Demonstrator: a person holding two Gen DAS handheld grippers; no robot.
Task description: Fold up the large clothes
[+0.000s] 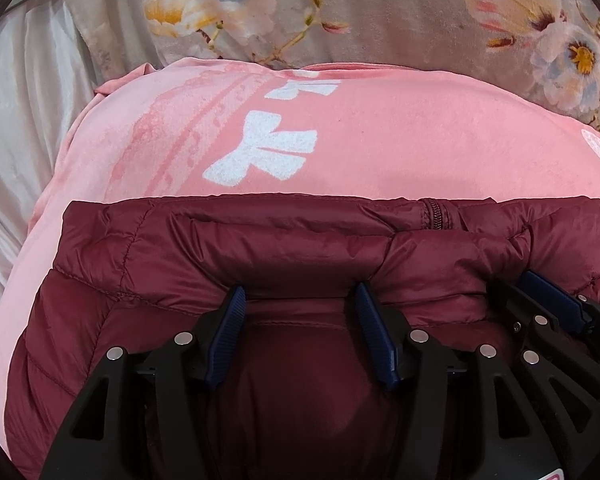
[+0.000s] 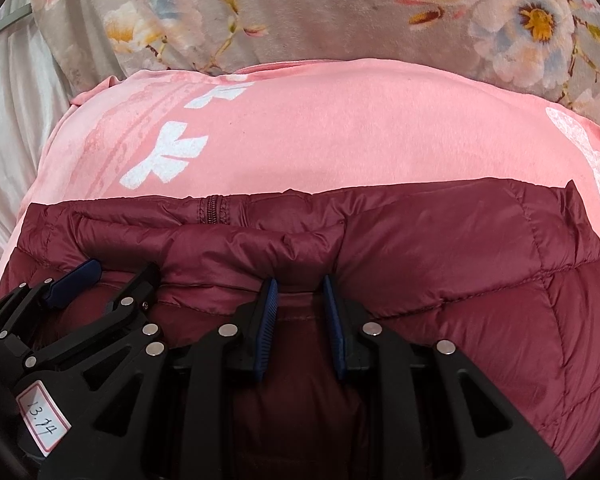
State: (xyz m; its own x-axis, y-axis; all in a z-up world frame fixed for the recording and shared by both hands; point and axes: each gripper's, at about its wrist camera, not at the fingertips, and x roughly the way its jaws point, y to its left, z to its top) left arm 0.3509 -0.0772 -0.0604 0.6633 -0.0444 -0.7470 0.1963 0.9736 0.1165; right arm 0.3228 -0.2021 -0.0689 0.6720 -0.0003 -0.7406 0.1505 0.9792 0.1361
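Maroon quilted puffer jacket point(image 1: 260, 240) under both my grippers, on the pink printed garment point(image 1: 380, 128).
Left gripper point(image 1: 300, 296) wide open, right gripper point(image 2: 298, 286) part open, neither gripping: slick padding could spring the fold.

Bedroom: floral blanket point(image 1: 380, 12), white satin sheet point(image 1: 24, 92), clothes laid out.

Each gripper is built of matte black plastic arms with triangular cut-outs, joined by round silver pins. The left gripper point(image 1: 300, 300) and right gripper point(image 2: 300, 288) are fitted with dark blue ribbed pads point(image 1: 374, 332). A white label point(image 2: 43, 416) edged in red, handwritten "13.14", is seen on the left gripper's body.
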